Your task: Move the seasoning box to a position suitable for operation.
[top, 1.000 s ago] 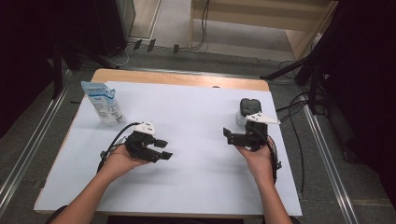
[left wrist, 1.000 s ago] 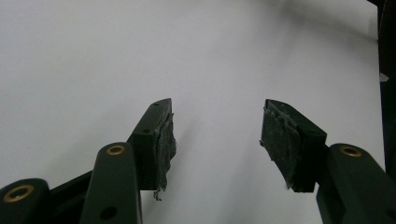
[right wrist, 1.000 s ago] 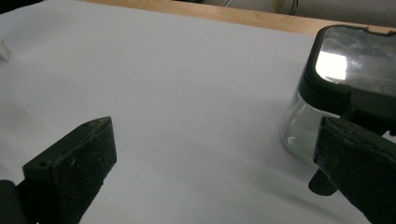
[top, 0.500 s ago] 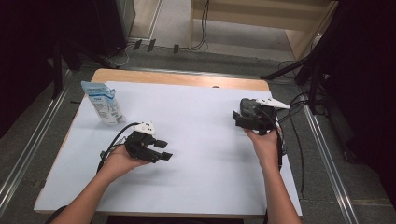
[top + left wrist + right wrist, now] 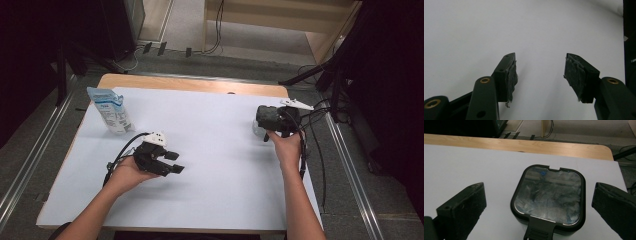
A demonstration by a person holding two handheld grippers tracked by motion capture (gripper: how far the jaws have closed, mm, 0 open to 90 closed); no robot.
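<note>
A small container (image 5: 547, 197) with a black-rimmed lid and a cloudy clear window stands on the white sheet near the table's far right; in the high view this container (image 5: 263, 115) looks dark. My right gripper (image 5: 541, 195) is open, one jaw on each side of the container with a gap at both sides. From above, the right gripper (image 5: 272, 122) sits right behind it. My left gripper (image 5: 167, 162) rests at the left front of the sheet. In its own view the left gripper (image 5: 539, 67) is open over bare white sheet, nothing between the jaws.
A blue and white pouch (image 5: 110, 110) stands upright at the sheet's far left. The white sheet (image 5: 210, 150) covers most of a wooden table (image 5: 200, 84). Cables (image 5: 312, 150) trail off the right edge. Dark stands and floor rails surround the table.
My right hand has moved away from me and rightward, up to the container, so its jaws now flank it. The left hand has stayed put.
</note>
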